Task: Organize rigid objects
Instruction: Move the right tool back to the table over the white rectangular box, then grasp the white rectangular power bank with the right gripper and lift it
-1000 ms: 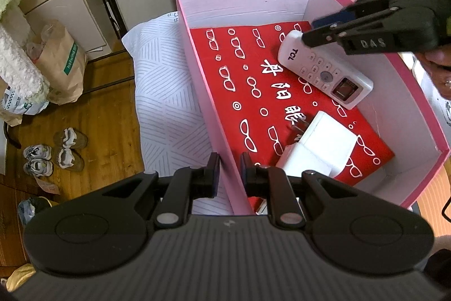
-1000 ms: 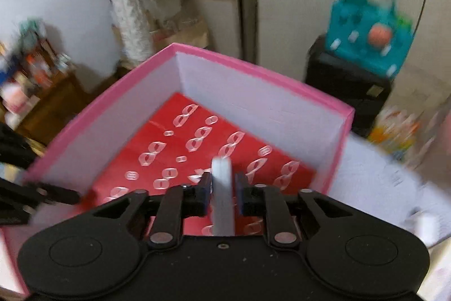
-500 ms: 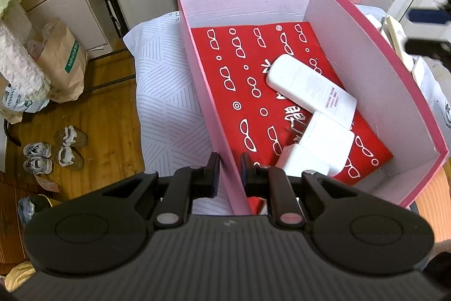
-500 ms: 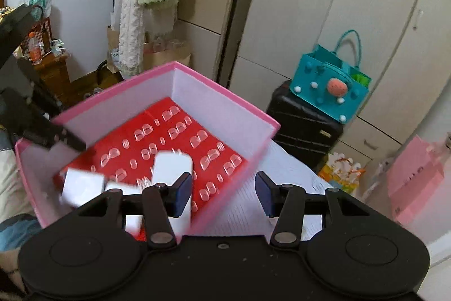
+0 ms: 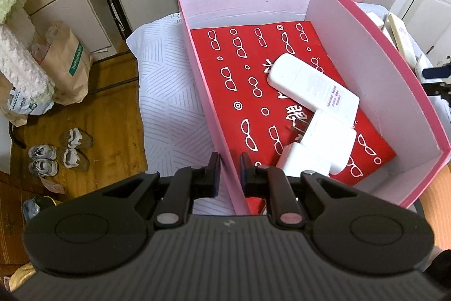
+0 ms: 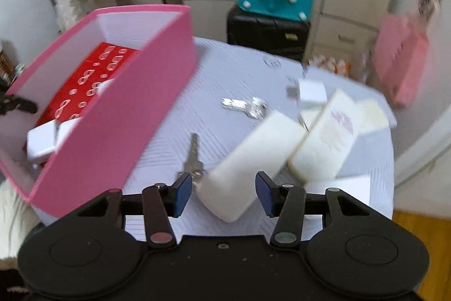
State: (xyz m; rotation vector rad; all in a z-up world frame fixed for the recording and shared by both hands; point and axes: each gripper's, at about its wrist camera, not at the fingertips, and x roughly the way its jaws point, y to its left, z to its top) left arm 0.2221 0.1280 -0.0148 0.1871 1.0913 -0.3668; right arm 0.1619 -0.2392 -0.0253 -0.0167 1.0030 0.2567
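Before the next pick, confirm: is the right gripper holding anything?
No. The right gripper is open over the table, its fingers clear of the white remote lying between them.

The left hand-held gripper (image 5: 227, 169) is clamped on the near left wall of the pink box (image 5: 375, 27). Inside, on a red sheet printed with white glasses (image 5: 239, 69), a white remote (image 5: 311, 85) lies face down, touching two white power adapters (image 5: 315, 148). The box stands on a white-covered tabletop (image 5: 166, 92).
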